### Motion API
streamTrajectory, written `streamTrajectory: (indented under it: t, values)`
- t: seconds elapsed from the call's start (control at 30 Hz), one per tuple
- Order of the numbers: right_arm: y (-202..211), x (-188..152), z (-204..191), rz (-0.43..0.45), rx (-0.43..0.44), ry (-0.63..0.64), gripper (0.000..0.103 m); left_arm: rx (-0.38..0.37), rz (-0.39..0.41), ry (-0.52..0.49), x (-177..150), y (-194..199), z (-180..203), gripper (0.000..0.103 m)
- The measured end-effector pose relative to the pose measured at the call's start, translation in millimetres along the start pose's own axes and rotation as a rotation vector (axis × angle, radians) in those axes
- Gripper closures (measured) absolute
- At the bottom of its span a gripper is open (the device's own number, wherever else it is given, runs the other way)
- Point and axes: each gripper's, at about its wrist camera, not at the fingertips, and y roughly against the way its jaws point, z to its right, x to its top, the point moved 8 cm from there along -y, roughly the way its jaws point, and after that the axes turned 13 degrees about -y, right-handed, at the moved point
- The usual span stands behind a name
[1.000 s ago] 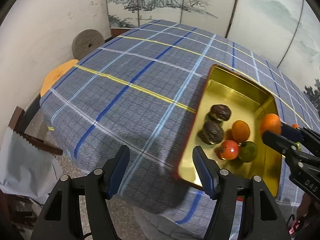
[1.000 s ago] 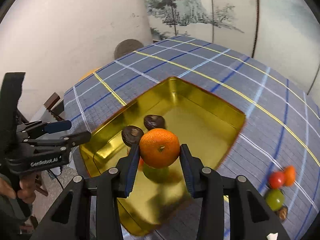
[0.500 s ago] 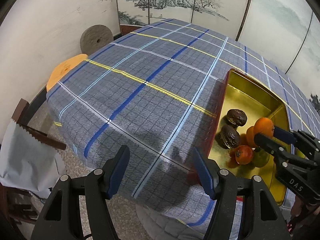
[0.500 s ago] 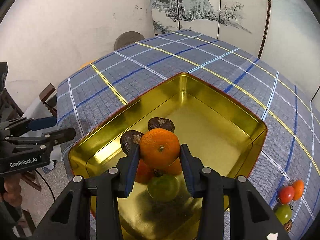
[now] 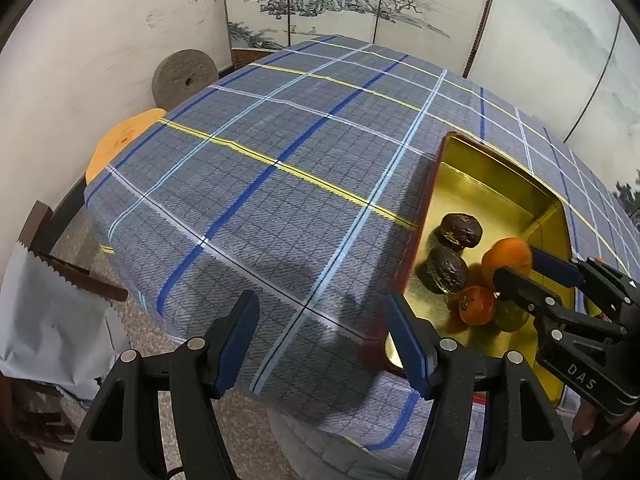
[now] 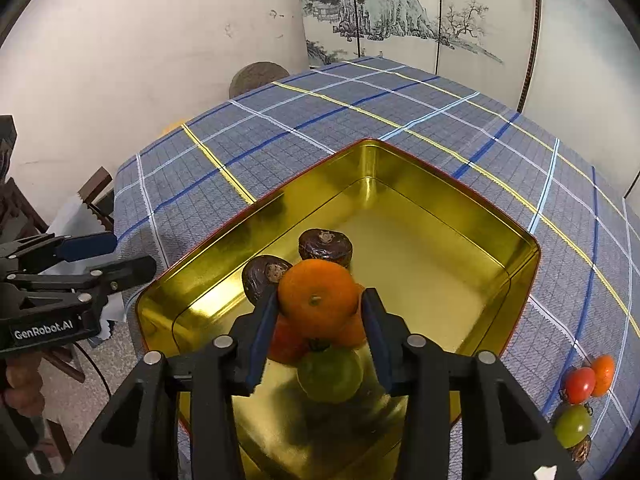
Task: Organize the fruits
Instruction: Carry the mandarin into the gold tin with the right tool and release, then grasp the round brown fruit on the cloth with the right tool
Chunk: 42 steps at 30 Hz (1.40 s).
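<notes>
Right gripper (image 6: 320, 312): jaws opening, orange (image 6: 318, 300) between them, above gold tin (image 6: 440, 216).
Left gripper (image 5: 320, 340): open, empty, over bench (image 5: 260, 184).

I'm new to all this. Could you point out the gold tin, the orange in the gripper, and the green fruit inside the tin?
gold tin (image 6: 440, 196): right wrist view, far inner wall.
orange (image 6: 318, 300): right wrist view, top.
green fruit (image 6: 330, 374): right wrist view, upper face.

An orange mandarin (image 6: 318, 299), stem end facing the camera, is seen between the opening jaws of the right tool (image 6: 320, 316), above a gold tin (image 6: 472, 216) set on the checked bench. Two dark brown fruits (image 6: 326, 244), a red one (image 5: 476, 305) and a green one (image 6: 330, 374) are clustered inside. Four more fruits (image 6: 578, 384) are left beside the tin.
</notes>
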Motion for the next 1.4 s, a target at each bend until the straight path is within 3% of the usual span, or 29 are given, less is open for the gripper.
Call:
streamTrajectory:
  t: [0.37,0.53,0.67,0.8,1.07,1.4]
  values:
    - [29.6,4.4,5.5,0.059,0.024,-0.03,0.057,-0.023,0.022,-0.038,8.3,7.5,20.8,0.037]
    - [60.1,-0.1,27.4,0.112,0.0,-0.066,0.057,-0.049,0.044,-0.077,17.2,13.9,43.0,0.037]
    - [86.7,-9.8,59.4,0.151,-0.045,-0.121,0.057,-0.081,0.054,-0.12,23.3,14.9,68.8,0.037]
    - [110.0,-29.9,105.9,0.17,-0.147,-0.178,0.057,-0.125,0.058,-0.175,28.6,14.4,102.1,0.037]
    - [123.9,-81.0,190.7,0.12,-0.288,-0.306,0.057,-0.186,0.068,-0.285,38.1,17.2,164.5,0.037]
    - [106.4,-100.6,230.9,0.083,-0.302,-0.354,0.057,-0.249,0.056,-0.373,41.4,15.6,221.8,0.037]
